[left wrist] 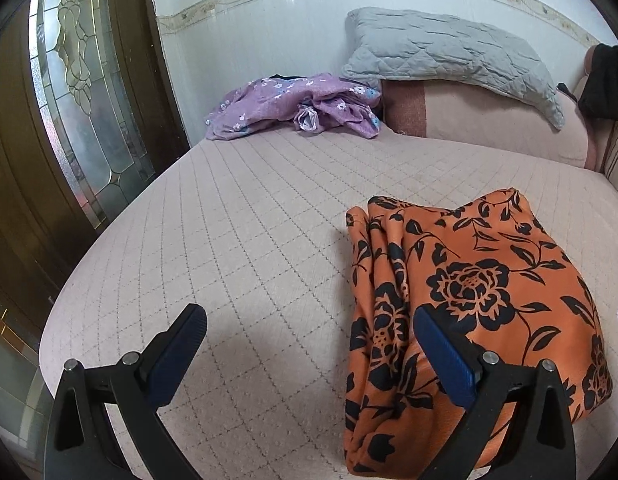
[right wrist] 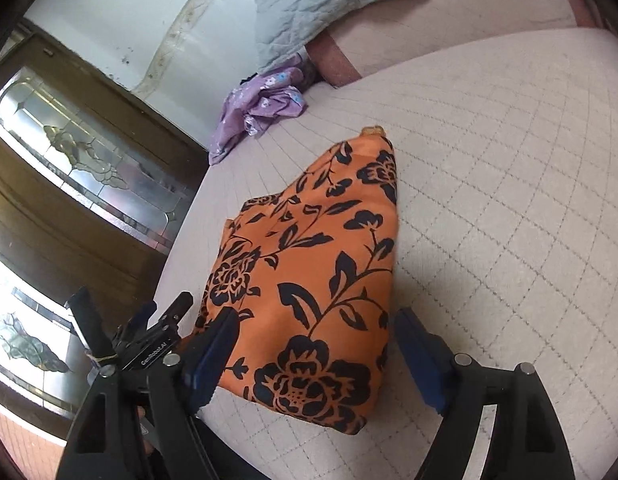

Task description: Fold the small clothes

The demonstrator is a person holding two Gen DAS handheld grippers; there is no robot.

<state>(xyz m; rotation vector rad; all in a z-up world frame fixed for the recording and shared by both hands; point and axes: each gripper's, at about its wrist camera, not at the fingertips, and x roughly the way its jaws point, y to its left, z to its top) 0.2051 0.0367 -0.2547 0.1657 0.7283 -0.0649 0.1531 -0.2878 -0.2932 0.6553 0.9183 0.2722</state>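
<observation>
My work surface is a bed covered by a pale pink quilted spread stitched in a grid. On it, nearest me, lies the folded orange garment with its black flower print. At the far edge by the wall lies a crumpled purple floral garment; just beside it sits a pink bolster, which bears a grey quilted pillow.

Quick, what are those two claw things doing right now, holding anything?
Left gripper: open, holding nothing, beside the orange floral garment.
Right gripper: open, fingers either side of the garment, not gripping it.
</observation>
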